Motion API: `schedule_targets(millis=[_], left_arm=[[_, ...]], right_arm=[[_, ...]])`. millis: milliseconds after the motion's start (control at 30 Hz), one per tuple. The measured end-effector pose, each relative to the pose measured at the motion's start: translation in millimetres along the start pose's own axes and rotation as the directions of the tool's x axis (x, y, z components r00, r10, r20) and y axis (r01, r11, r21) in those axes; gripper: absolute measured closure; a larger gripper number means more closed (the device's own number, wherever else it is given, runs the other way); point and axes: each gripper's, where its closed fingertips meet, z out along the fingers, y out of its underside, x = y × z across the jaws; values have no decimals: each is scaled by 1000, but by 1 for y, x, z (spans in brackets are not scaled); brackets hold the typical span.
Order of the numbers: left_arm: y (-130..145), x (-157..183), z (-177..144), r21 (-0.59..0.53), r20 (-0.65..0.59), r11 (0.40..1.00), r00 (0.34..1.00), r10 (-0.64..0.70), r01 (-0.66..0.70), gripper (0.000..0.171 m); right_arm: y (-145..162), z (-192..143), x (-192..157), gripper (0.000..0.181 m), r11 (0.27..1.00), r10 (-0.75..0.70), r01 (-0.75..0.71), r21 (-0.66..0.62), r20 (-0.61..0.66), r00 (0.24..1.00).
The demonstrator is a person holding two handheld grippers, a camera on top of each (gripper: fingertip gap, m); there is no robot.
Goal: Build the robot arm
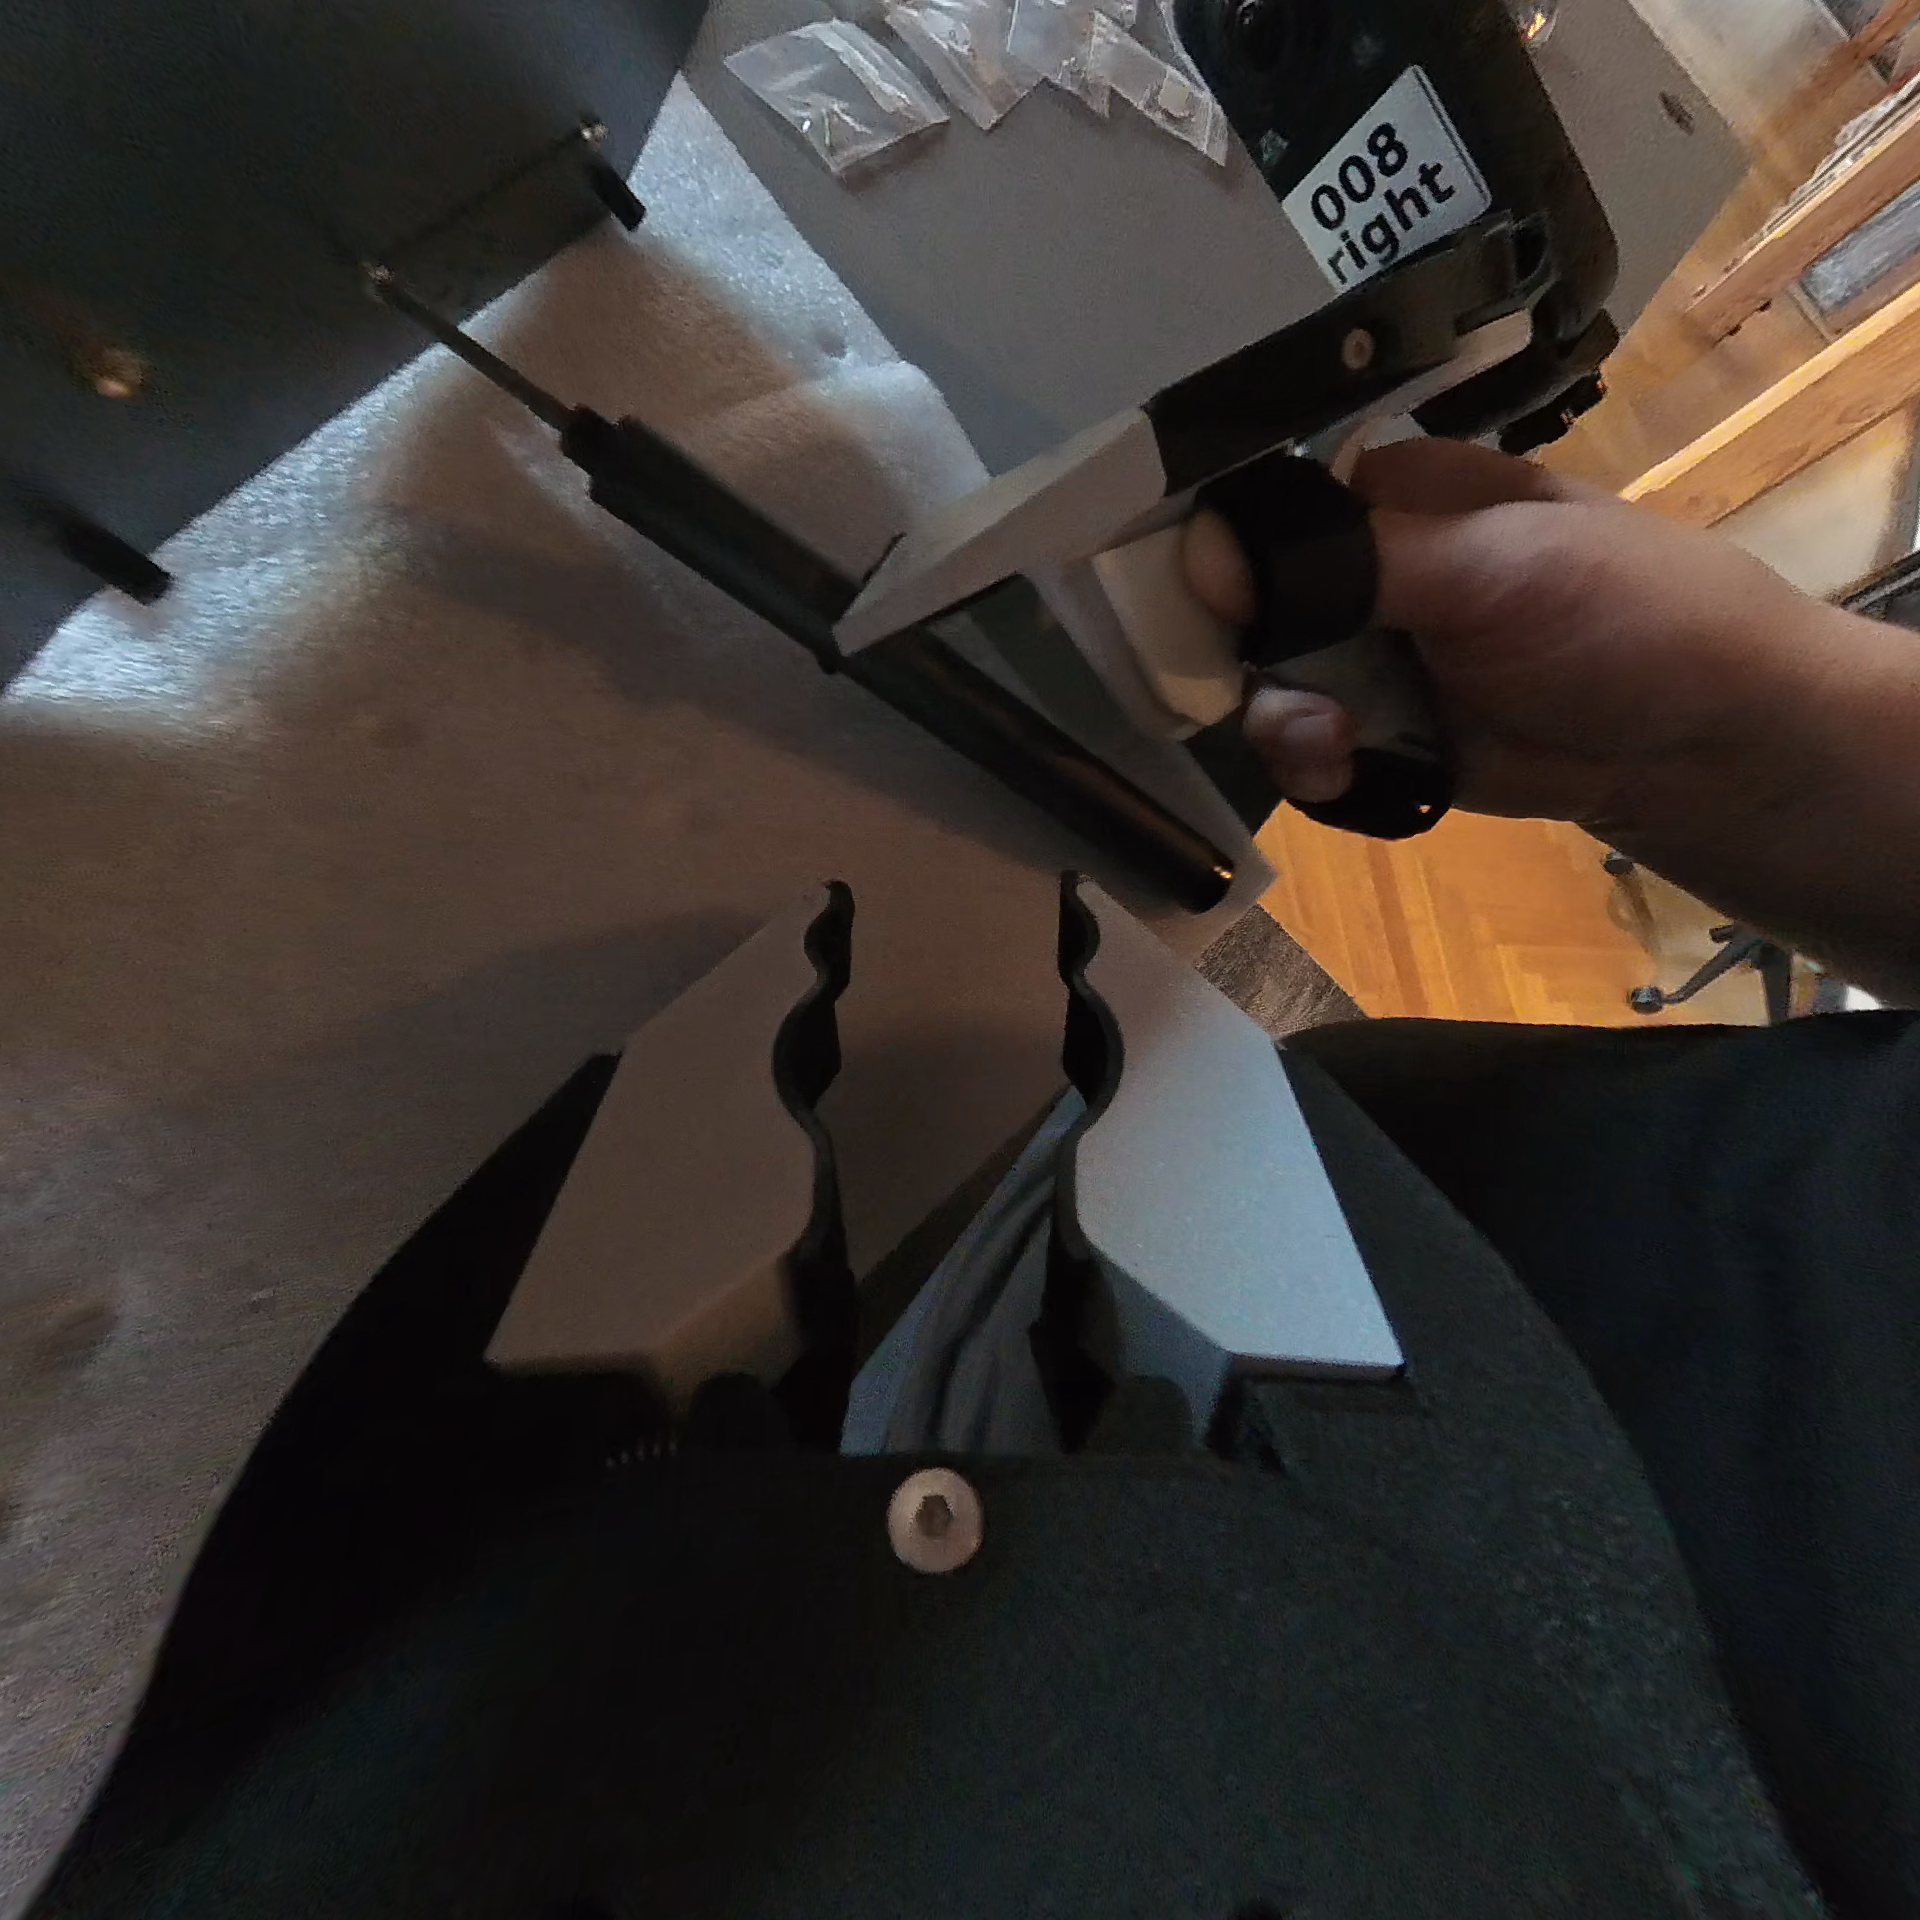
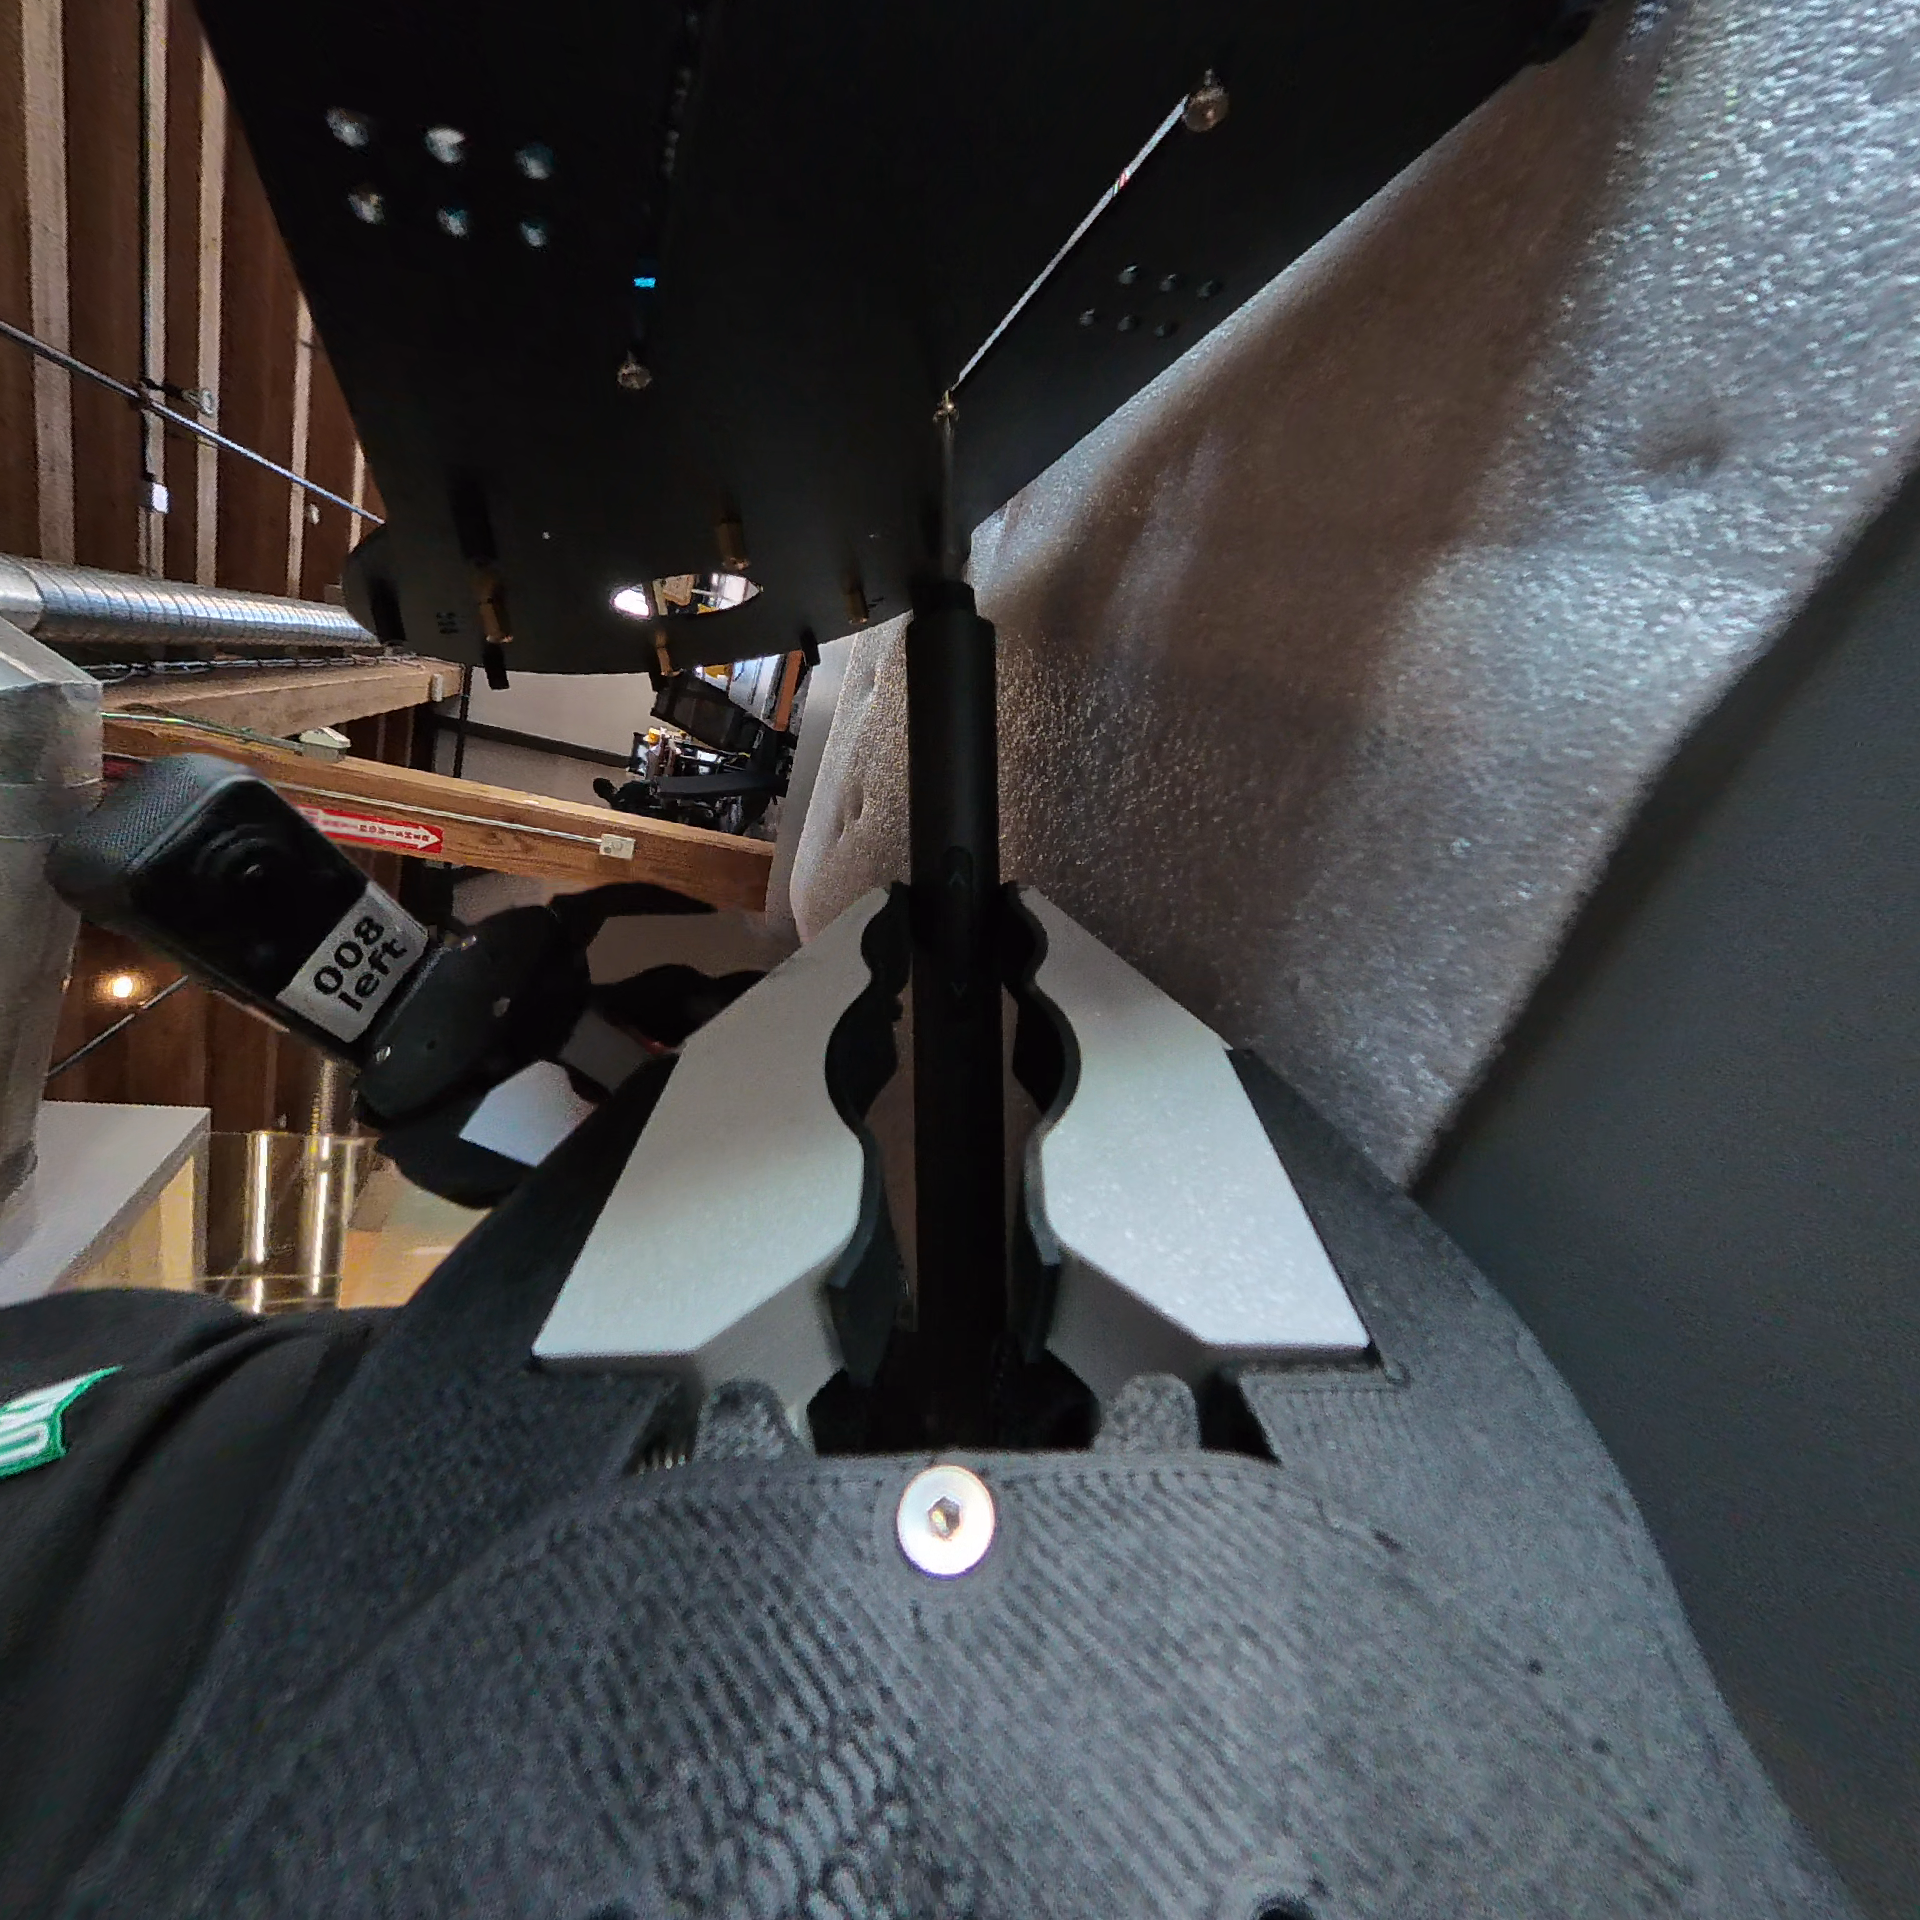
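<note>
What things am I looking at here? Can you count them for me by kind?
Grippers: 2 (left gripper, right gripper)
Screwdriver: 1
Black panel: 1
Foam sheet: 1
Total: 5

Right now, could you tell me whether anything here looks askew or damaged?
Nothing stands out. The right hand-held gripper holds the black screwdriver straight, its tip on a screw in the black panel.

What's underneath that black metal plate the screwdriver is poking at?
White foam sheet lies beneath the black plate, with short standoffs jutting from the plate's face. Whatever sits beneath the plate's middle is hidden.
</note>
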Motion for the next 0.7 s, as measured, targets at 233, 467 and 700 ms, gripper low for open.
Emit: schedule_targets(millis=[233,467,700], left_arm=[[-13,17,14,41,-31,992,992,-122,123,133],[-20,6,22,16,-52,975,974,-222,223,134],[-14,11,37,-62,-138,962,952,-273,267,138]], right_arm=[[0,0,0,165,1000,16,-16,-21,22,1000],[0,0,0,165,1000,23,-23,-16,24,999],[0,-1,0,165,1000,16,-16,-3,21,1000]])
